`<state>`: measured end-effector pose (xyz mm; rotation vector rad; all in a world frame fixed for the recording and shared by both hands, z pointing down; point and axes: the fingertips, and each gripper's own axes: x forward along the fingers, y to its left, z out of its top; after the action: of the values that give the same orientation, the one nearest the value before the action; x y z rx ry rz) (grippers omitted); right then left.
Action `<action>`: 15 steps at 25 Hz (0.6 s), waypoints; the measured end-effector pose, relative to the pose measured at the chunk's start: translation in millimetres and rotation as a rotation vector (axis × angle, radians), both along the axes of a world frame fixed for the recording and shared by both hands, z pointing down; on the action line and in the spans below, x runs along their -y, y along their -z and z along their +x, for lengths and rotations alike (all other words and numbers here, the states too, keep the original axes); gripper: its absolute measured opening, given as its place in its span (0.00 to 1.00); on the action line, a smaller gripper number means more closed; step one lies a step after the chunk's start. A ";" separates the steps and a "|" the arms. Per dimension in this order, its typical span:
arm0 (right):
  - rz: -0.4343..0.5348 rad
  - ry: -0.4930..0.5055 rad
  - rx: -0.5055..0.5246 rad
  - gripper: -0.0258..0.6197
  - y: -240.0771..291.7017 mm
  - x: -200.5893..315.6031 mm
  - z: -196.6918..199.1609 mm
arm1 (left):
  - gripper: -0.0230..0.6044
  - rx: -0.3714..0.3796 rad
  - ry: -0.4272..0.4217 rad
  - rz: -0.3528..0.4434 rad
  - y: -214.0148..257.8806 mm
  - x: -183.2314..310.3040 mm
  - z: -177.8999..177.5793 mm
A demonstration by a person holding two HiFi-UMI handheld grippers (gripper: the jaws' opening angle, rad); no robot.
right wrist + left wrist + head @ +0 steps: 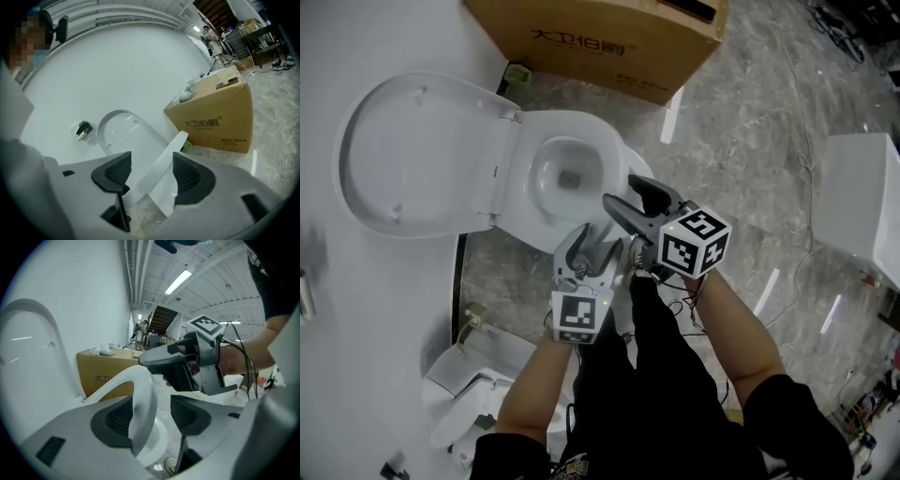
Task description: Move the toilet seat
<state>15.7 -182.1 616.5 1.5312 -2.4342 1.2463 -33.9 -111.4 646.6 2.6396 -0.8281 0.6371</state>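
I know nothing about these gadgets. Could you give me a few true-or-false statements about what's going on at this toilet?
1. The toilet lid stands open against the white wall. True.
2. The cardboard box sits on top of the bowl. False: it stands on the floor beside the bowl.
3. The white seat passes between the jaws of the left tool. True.
4. The right tool grips a brush. False: only the seat's edge lies between its open jaws.

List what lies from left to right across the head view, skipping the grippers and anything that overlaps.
raised toilet lid → toilet bowl → white ceramic fixture at the right edge
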 end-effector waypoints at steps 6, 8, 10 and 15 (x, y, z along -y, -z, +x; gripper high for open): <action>0.000 0.072 -0.019 0.46 17.0 11.1 -12.0 | 0.42 0.037 0.092 0.033 11.8 20.0 -9.0; 0.003 0.099 -0.021 0.46 20.6 14.7 -16.1 | 0.42 0.044 0.133 0.038 15.2 27.4 -15.0; 0.011 0.131 -0.019 0.46 25.5 18.3 -21.0 | 0.42 0.041 0.190 0.037 20.4 35.1 -23.2; 0.034 0.208 -0.003 0.45 39.1 28.4 -32.3 | 0.40 0.047 0.300 0.049 33.9 50.2 -38.6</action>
<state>-16.6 -210.4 577.5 1.2451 -2.5462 1.1697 -72.5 -161.6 612.7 2.4772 -1.2363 0.6058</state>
